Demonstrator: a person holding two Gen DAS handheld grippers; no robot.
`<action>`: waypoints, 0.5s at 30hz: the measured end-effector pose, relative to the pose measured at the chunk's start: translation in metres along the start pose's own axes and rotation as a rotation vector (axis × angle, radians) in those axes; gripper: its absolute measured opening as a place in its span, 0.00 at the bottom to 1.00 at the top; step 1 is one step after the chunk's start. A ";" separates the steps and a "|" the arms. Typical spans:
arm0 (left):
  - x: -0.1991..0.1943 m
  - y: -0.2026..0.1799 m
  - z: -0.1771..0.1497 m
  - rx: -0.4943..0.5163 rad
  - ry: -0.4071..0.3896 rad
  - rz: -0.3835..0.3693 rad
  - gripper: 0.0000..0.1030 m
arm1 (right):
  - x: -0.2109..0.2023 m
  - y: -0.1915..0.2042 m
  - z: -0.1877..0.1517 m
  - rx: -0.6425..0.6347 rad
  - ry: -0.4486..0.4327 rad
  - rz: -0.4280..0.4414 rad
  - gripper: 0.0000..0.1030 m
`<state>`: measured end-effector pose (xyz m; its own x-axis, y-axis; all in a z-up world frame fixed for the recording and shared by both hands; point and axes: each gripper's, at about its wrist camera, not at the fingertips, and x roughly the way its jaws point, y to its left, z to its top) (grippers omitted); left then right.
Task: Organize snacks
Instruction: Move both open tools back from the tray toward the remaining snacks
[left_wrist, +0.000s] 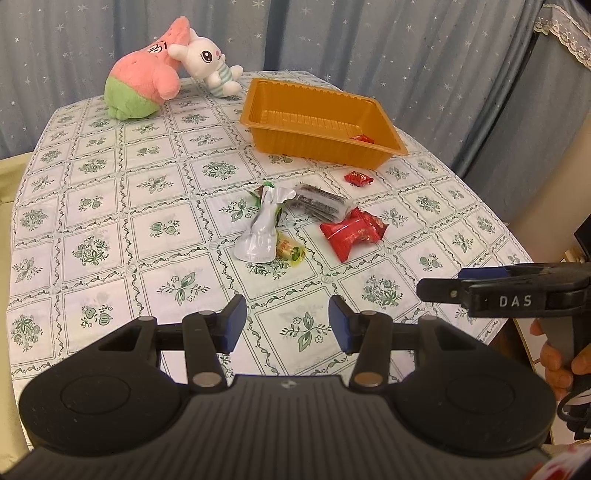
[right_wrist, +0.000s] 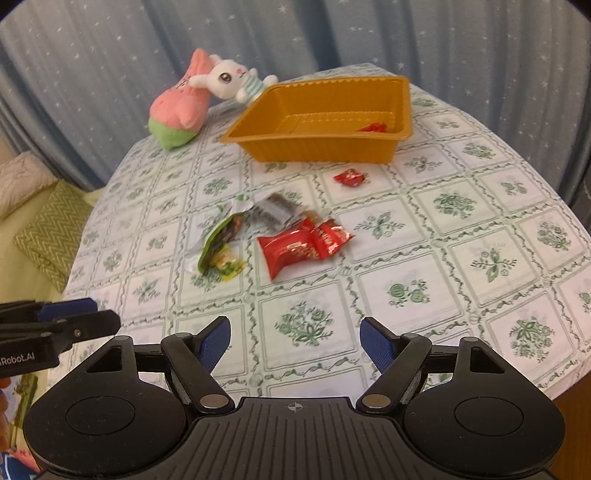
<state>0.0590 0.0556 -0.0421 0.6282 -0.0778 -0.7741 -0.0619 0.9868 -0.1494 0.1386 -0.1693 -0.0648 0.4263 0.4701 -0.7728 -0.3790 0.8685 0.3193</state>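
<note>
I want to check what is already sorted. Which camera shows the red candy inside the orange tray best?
The left wrist view. It looks down into the orange tray, so the red candy lies in plain sight in the near right corner. In the right wrist view the candy is partly hidden behind the tray's near wall.

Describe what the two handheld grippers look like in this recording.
Both are matte black plastic with a ribbed body, two round side discs, silver pivot pins and blue pads on the fingers. The left gripper shows "Robot.AI" lettering in the right wrist view; the right gripper bears white "DAS" lettering in the left wrist view. A dark cable hangs below its handle.
</note>
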 end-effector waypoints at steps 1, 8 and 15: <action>0.000 0.000 0.000 -0.001 -0.001 -0.001 0.44 | 0.001 0.001 0.000 -0.005 0.002 0.000 0.75; 0.008 -0.003 0.003 -0.003 0.002 -0.003 0.44 | 0.011 -0.001 0.003 -0.013 0.009 0.004 0.75; 0.023 -0.007 0.007 -0.012 0.018 0.000 0.42 | 0.019 -0.011 0.009 -0.016 0.015 0.005 0.75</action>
<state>0.0798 0.0476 -0.0546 0.6143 -0.0801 -0.7850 -0.0714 0.9851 -0.1564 0.1583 -0.1687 -0.0786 0.4122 0.4724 -0.7791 -0.3942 0.8634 0.3150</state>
